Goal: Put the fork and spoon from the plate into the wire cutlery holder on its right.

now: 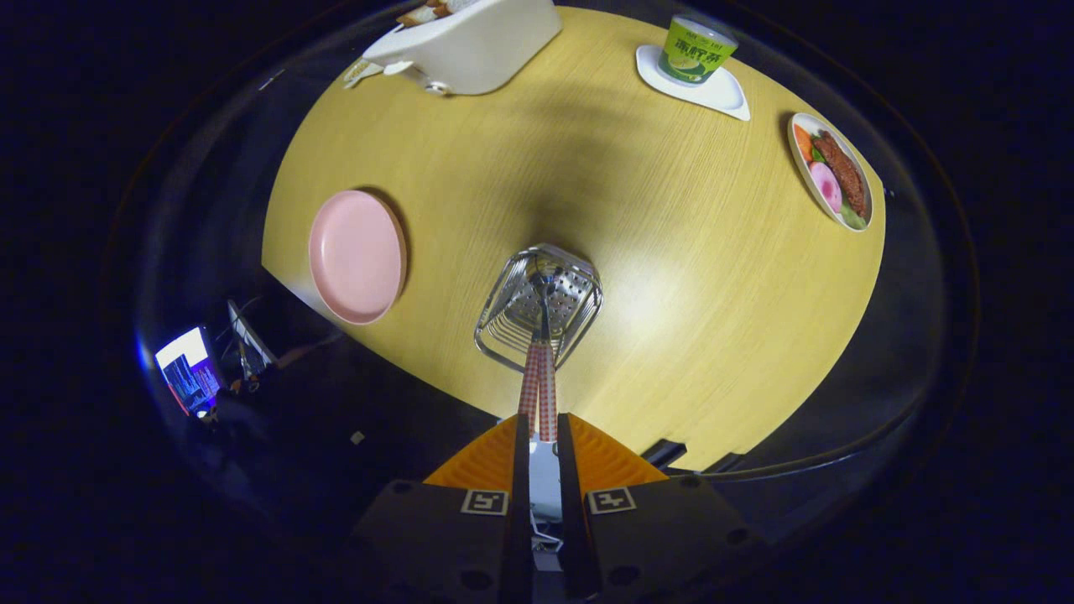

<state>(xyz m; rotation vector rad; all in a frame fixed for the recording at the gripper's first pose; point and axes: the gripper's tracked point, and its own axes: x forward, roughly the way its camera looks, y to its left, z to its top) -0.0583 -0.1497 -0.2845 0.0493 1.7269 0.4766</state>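
- Round wooden table (pixel 688 277) lies beyond the fingers, seen from above; everything below rests on it.
- White container (pixel 470 42), far beyond the fingers and to their left, at the table's far side; what looks like bread (pixel 428 12) sits at its top edge.
- Pink plate (pixel 357 256), ahead and left of the fingers, near the table's edge. Its surface is bare.
- Wire cutlery holder (pixel 539 306), straight ahead of the fingers, right of the pink plate and apart from it. Two checked handles run down into it; their working ends are lost among the wires and perforated base.
- Oval dish of food (pixel 831 172), far ahead to the right, at the table's edge: meat, pink and orange pieces, something green.
- White coaster (pixel 696 84), far ahead and right, carrying a green cup (pixel 696 50).
- Checked handles (pixel 539 390): two side by side, upper ends reaching back between the fingers.
- Gripper (pixel 538 432): jaws narrow, both fingers closed against the upper ends of the handles.
- Lit screen (pixel 189 369) off the table, left of the fingers.
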